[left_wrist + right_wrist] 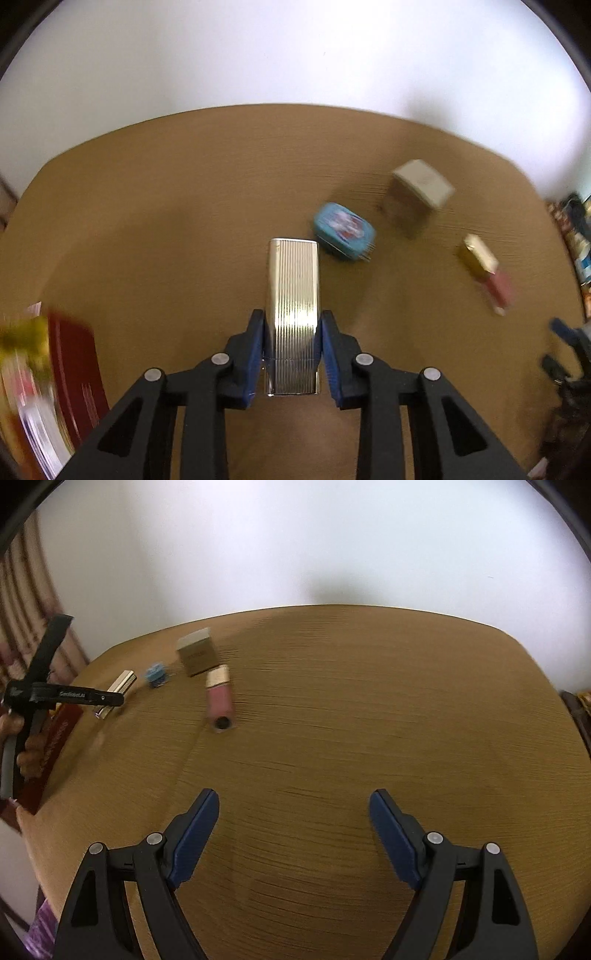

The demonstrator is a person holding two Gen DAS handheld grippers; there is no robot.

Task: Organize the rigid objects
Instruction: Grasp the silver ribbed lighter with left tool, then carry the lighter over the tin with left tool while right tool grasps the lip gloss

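Nearest the left wrist camera, the left gripper (pixel 292 345) has its blue fingers (pixel 256 354) pressed against both long sides of a ribbed silver case (pixel 293 306), which points straight away from the camera over the brown worktop (pixel 184 221); whether the case's underside touches the surface cannot be told. Just beyond the case's far end, to the right, lies a small blue tin (pixel 344 230) with a printed lid. Further right and back stands a beige box (pixel 417 195), and nearer the right edge lies a pink bottle with a gold cap (pixel 484 271); all three are blurred. At the left edge of this view a dark red book (pixel 79 369) lies on the worktop beside some blurred yellow and white things. In the right wrist view, the right gripper (pixel 294 836) hovers over a bare stretch of worktop with its fingers (pixel 195 838) spread wide and nothing between them. Far off to its left the same group shows: the pink bottle lying with its dark base toward the camera, the beige box behind it, the blue tin beside that, and the silver case clamped by the other gripper, whose black frame is held by a person's hand (pixel 26 746) at the left edge.
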